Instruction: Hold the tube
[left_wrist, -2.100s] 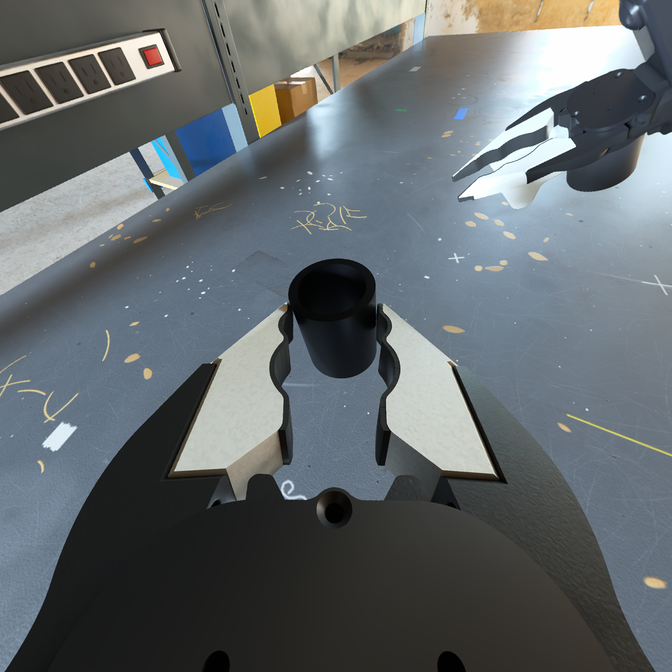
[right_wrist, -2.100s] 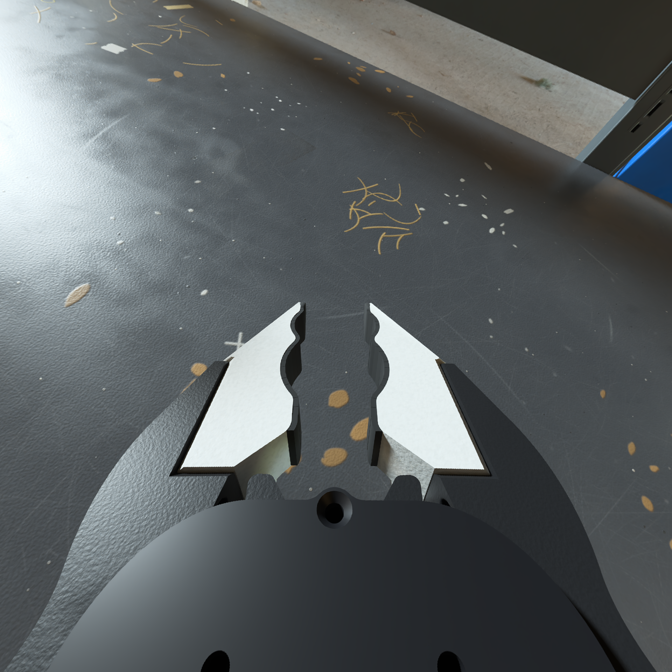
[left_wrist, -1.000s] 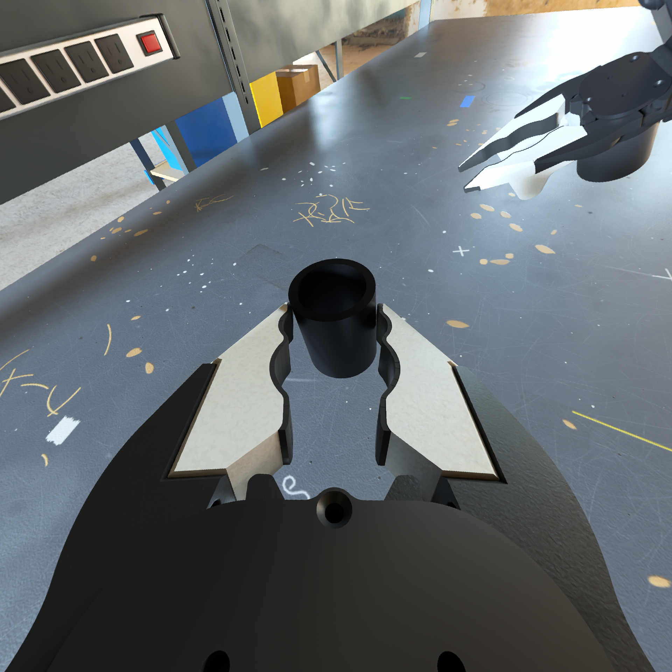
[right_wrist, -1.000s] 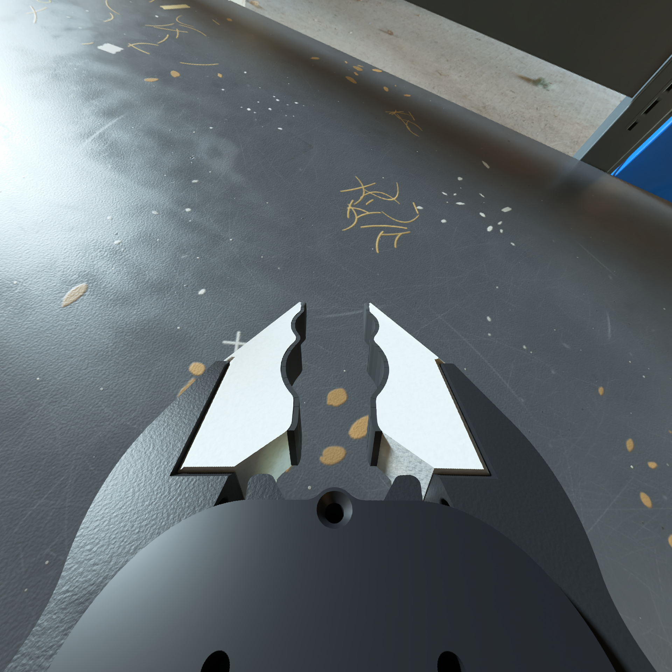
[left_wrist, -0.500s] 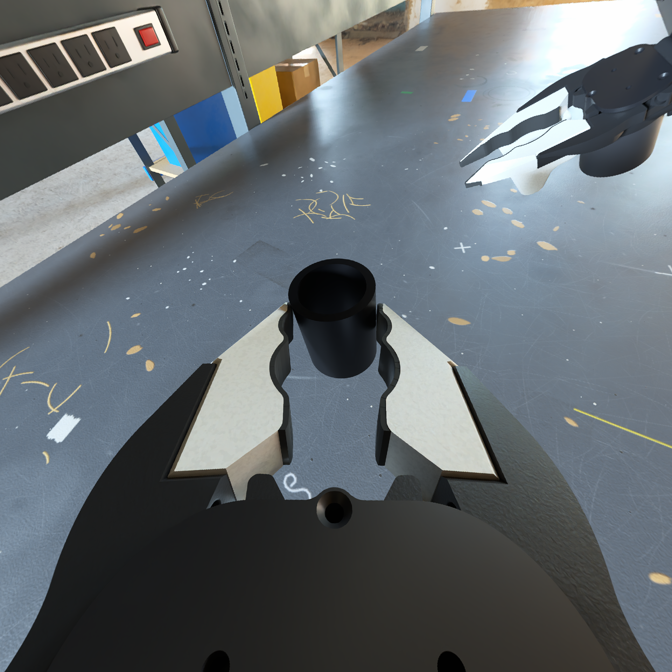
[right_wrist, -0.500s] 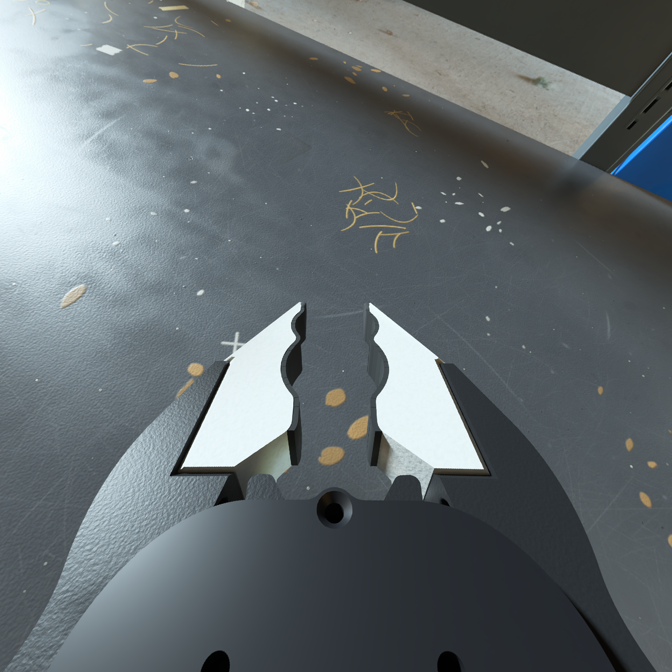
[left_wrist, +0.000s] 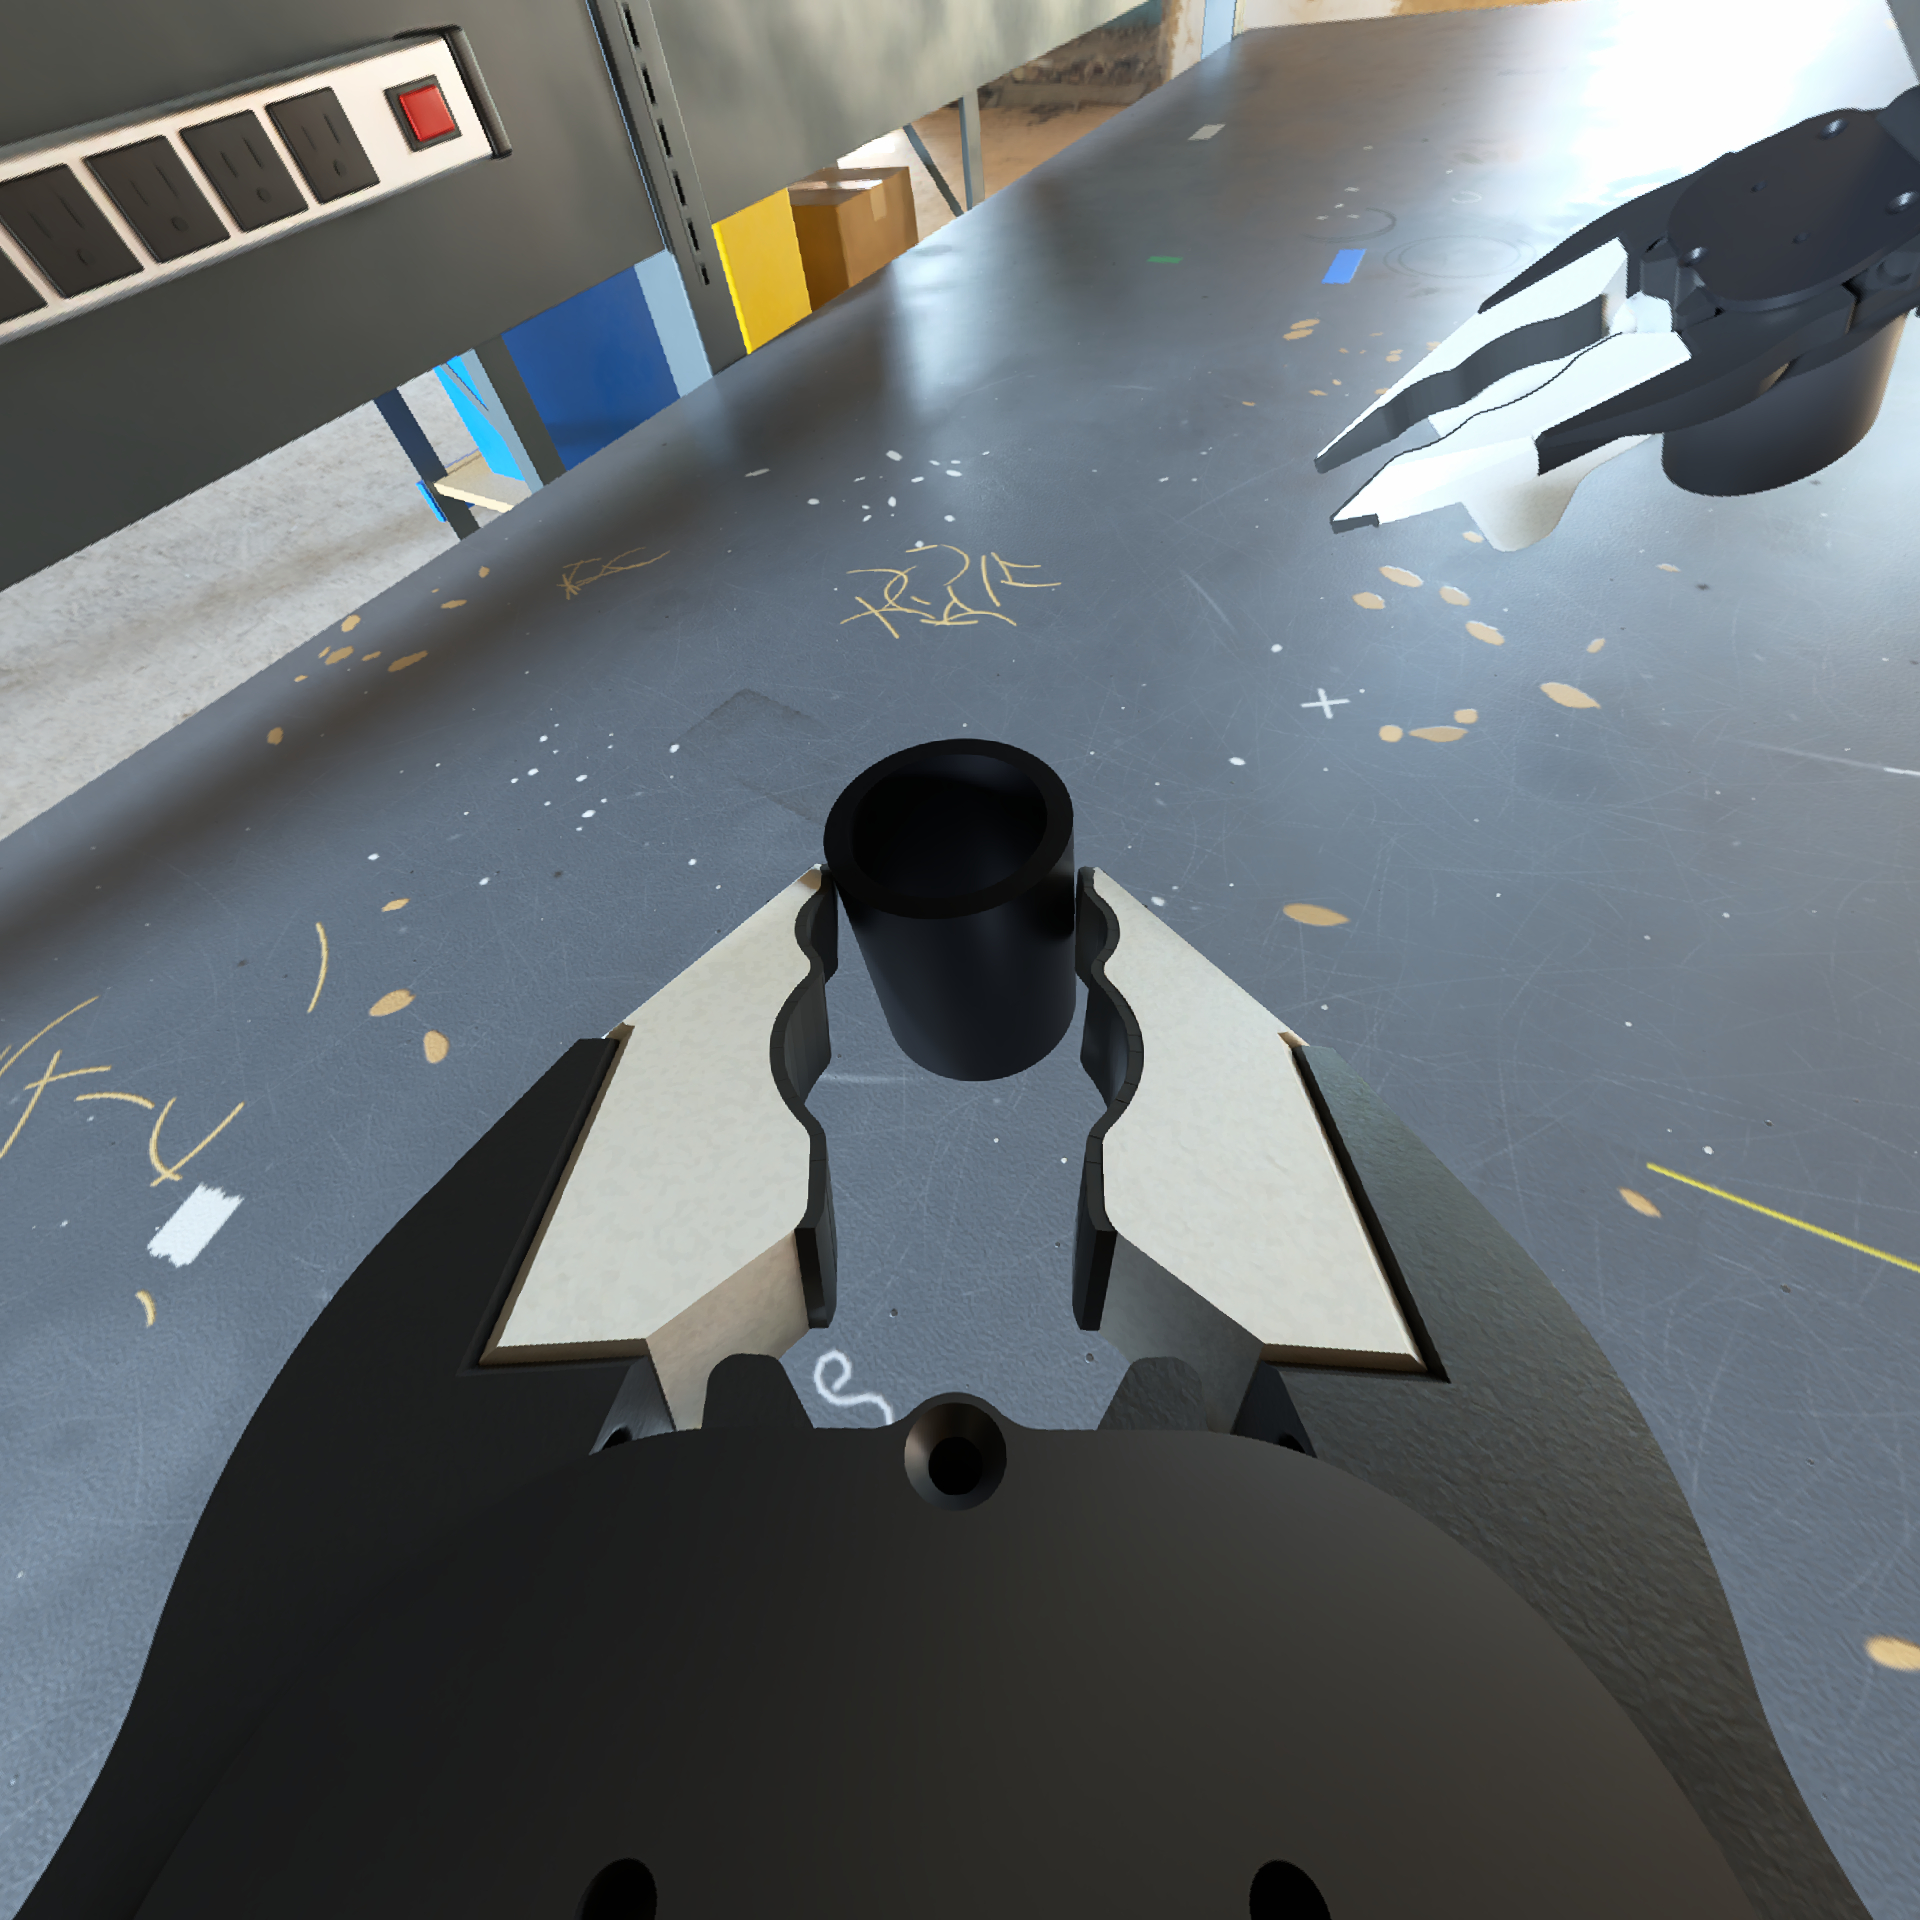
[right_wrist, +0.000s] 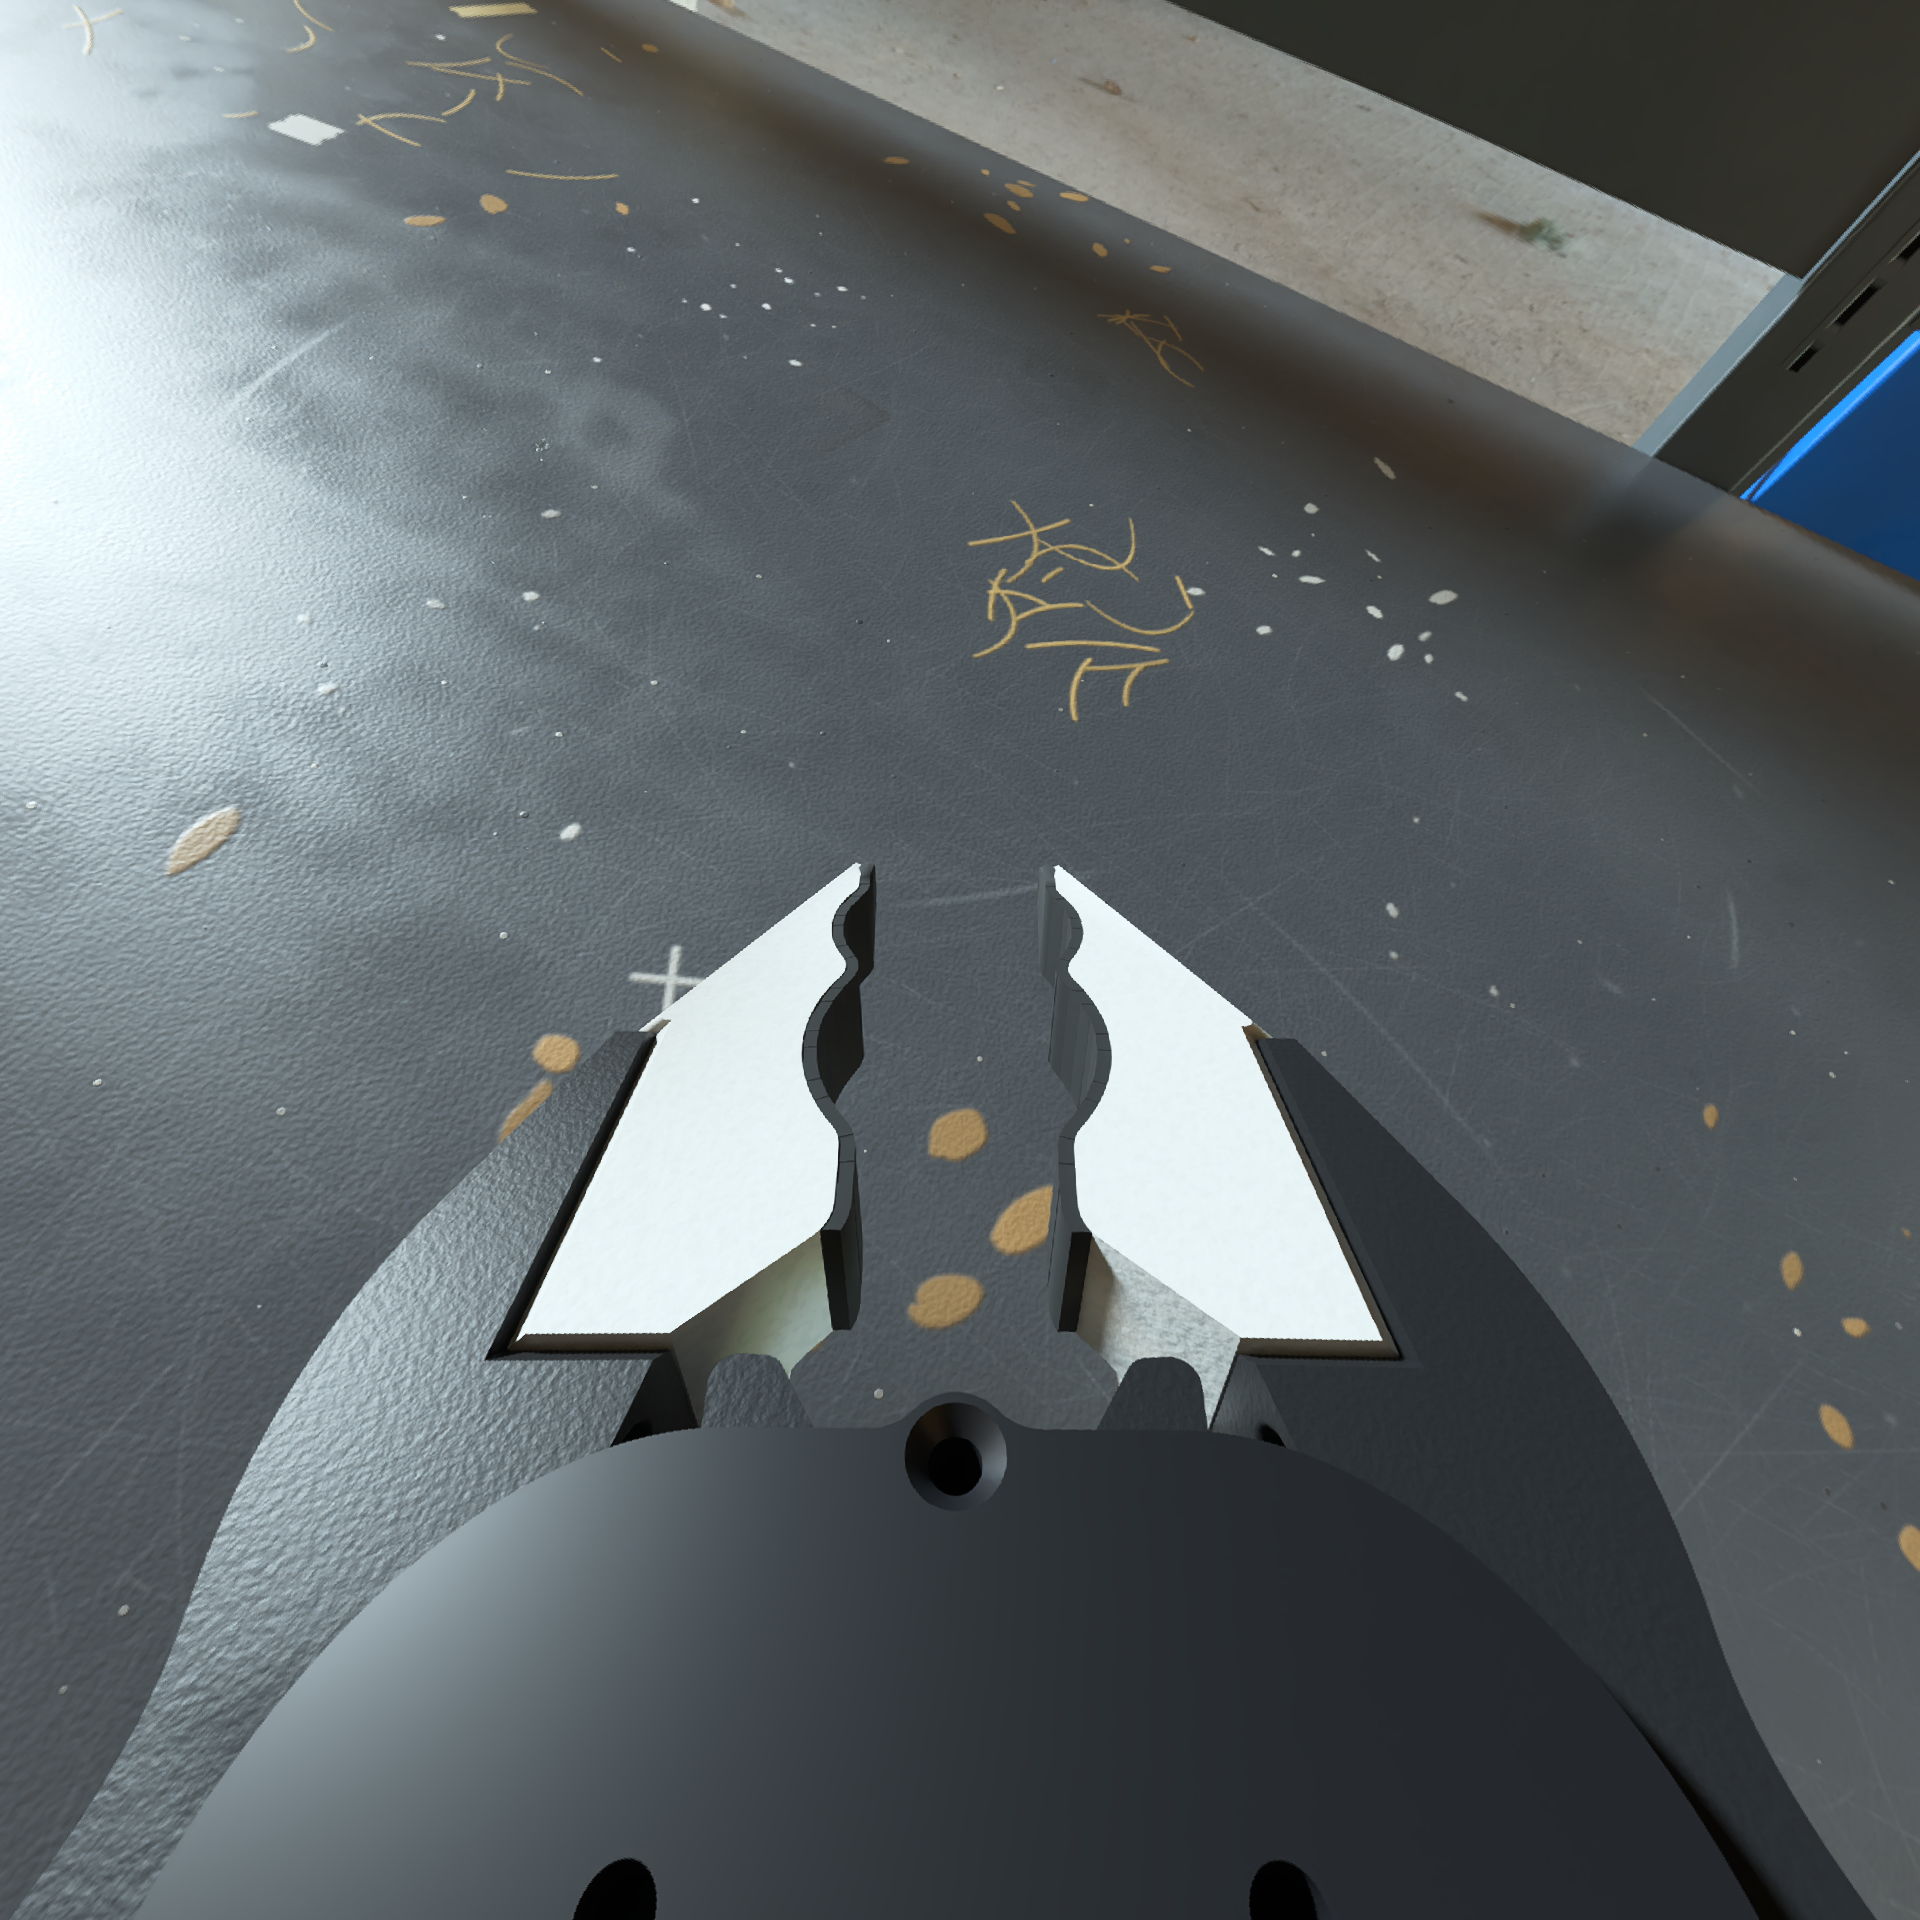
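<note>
A short black tube stands upright between the fingertips of my left gripper, which is shut on it over the dark grey table. The tube's open top faces up. My right gripper is open and empty, its jaws a narrow gap apart, pointing down at the bare table. It also shows in the left wrist view, far off at the upper right, well apart from the tube.
A power strip is mounted on the dark panel at the upper left, next to a shelf upright. Beyond the table's left edge are a blue bin, a yellow box and a cardboard box. Paint specks mark the table.
The left gripper still grips the tube and has shifted slightly, so the table marks and the right gripper sit farther off in its view. The right gripper has hardly moved.
</note>
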